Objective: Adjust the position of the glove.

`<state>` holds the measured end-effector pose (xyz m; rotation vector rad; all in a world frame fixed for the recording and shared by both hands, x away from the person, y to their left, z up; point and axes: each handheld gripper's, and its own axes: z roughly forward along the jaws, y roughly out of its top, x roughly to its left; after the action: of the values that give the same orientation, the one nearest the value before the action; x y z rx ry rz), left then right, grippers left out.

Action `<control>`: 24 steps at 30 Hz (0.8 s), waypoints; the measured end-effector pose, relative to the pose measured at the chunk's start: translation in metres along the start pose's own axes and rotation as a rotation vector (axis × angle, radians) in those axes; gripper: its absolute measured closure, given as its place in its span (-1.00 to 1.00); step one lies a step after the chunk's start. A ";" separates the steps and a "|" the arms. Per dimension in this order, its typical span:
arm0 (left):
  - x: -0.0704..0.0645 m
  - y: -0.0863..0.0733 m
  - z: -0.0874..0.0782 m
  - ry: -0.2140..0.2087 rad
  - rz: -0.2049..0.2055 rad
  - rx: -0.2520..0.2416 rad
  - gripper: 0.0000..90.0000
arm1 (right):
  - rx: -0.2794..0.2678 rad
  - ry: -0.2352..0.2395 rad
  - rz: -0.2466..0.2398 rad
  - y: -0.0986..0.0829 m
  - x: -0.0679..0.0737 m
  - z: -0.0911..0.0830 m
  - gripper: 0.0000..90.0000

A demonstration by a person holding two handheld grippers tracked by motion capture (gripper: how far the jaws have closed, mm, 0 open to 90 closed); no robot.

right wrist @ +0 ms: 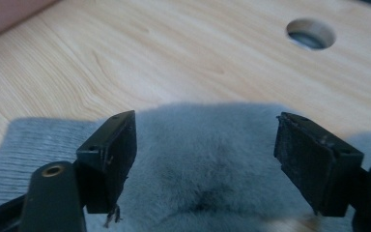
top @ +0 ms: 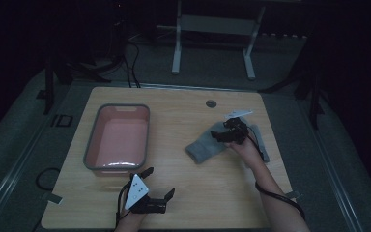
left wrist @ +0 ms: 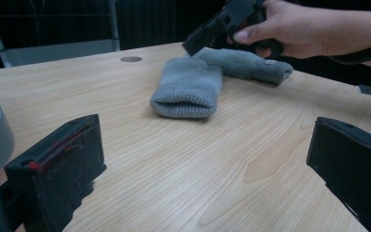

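**Right tool open over grey glove, left tool idle near tub**

The right tool (top: 228, 131) hangs just above a grey knit glove (top: 207, 145), its jaws spread wide with the fuzzy fabric between them; whether they touch it is unclear. The left tool (top: 149, 186) sits at the near edge of the tabletop (top: 183, 193), jaws wide apart and holding nothing. Just beyond it stands a grey-rimmed pink tub (top: 92, 145), nothing visible inside. The glove lies right of the tub, well apart.
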<state>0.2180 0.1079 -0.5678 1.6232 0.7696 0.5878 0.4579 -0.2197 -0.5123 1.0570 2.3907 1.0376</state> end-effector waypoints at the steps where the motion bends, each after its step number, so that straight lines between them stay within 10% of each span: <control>1: 0.000 0.000 0.000 -0.002 -0.002 -0.003 -1.00 | 0.014 0.001 0.005 -0.003 -0.001 0.007 -0.42; 10: -0.001 0.000 0.000 -0.008 -0.003 0.005 -1.00 | 0.083 -0.022 -0.012 -0.015 -0.002 0.030 -0.28; 24: 0.001 0.002 -0.001 -0.002 -0.004 -0.004 -1.00 | 0.091 0.042 -0.049 -0.009 0.005 0.025 0.78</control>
<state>0.2179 0.1092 -0.5660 1.6180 0.7697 0.5851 0.4638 -0.2077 -0.5359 1.0112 2.5059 0.9515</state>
